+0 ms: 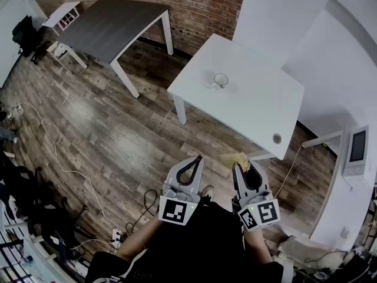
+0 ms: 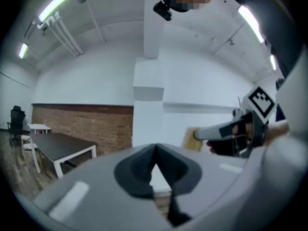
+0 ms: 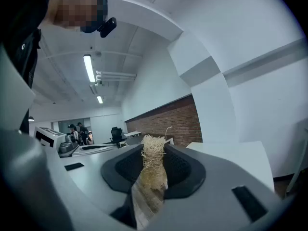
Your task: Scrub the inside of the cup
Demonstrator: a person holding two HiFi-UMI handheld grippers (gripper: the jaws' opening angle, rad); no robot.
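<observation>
A clear glass cup (image 1: 221, 79) stands on the white table (image 1: 253, 108), far ahead of both grippers. My right gripper (image 1: 240, 166) is held close to my body and is shut on a straw-coloured fibre scrubber (image 3: 153, 165); the scrubber's frayed tip (image 1: 237, 160) sticks out past the jaws. My left gripper (image 1: 196, 160) hangs beside it over the wooden floor, jaws shut with nothing between them. In the left gripper view the right gripper (image 2: 226, 131) and the scrubber (image 2: 194, 139) show at the right.
A small round disc (image 1: 277, 138) lies near the white table's front corner. A dark grey table (image 1: 112, 25) with white legs stands at the back left before a brick wall. Cables (image 1: 53, 152) trail over the floor at the left. A wall panel (image 1: 357, 152) hangs at the right.
</observation>
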